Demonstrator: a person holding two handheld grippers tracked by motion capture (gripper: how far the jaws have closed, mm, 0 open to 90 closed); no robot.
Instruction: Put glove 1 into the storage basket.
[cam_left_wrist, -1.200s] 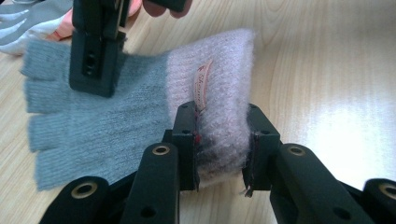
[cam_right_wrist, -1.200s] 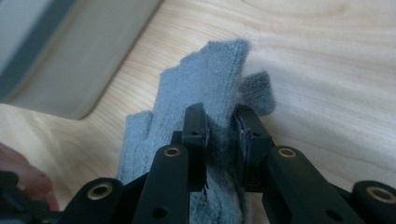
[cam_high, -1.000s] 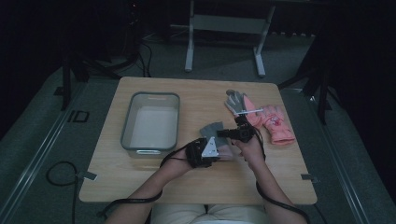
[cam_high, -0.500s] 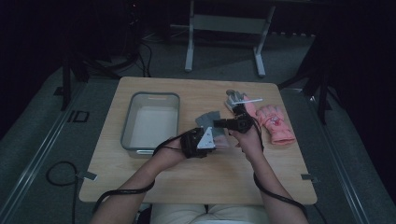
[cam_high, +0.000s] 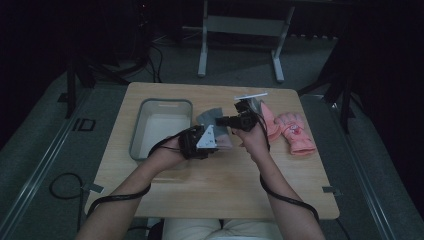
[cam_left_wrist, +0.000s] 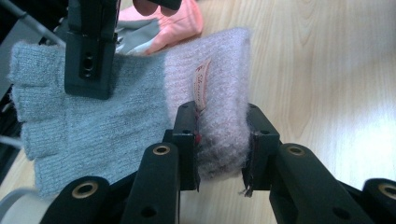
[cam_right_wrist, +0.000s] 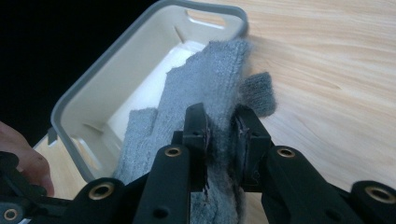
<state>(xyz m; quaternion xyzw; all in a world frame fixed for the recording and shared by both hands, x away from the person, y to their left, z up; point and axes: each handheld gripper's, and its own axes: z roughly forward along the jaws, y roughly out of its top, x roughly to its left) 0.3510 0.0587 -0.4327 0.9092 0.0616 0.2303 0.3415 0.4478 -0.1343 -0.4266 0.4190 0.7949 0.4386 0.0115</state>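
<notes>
A knit glove with grey fingers (cam_left_wrist: 93, 126) and a fuzzy pink cuff (cam_left_wrist: 219, 93) hangs stretched between both grippers above the wooden table (cam_high: 225, 190). My left gripper (cam_left_wrist: 222, 149) is shut on the pink cuff, which bulges between its pads. My right gripper (cam_right_wrist: 219, 126) is shut on the grey finger end (cam_right_wrist: 205, 79). In the high view the grey part of the glove (cam_high: 210, 119) sits just right of the tray, with the left gripper (cam_high: 220, 142) below it and the right gripper (cam_high: 226, 121) beside it. One of the right gripper's fingers (cam_left_wrist: 91, 51) shows in the left gripper view.
A grey plastic tray (cam_high: 142, 135) stands left of the hands, its rim (cam_right_wrist: 154, 18) just beyond the glove in the right gripper view. Pink gloves (cam_high: 295, 132) lie at the table's right. Cables trail from both grippers toward the near edge.
Both hands have lifted the glove off the table and carried it a little farther from the person and toward the tray. Both grips on it are unchanged.
</notes>
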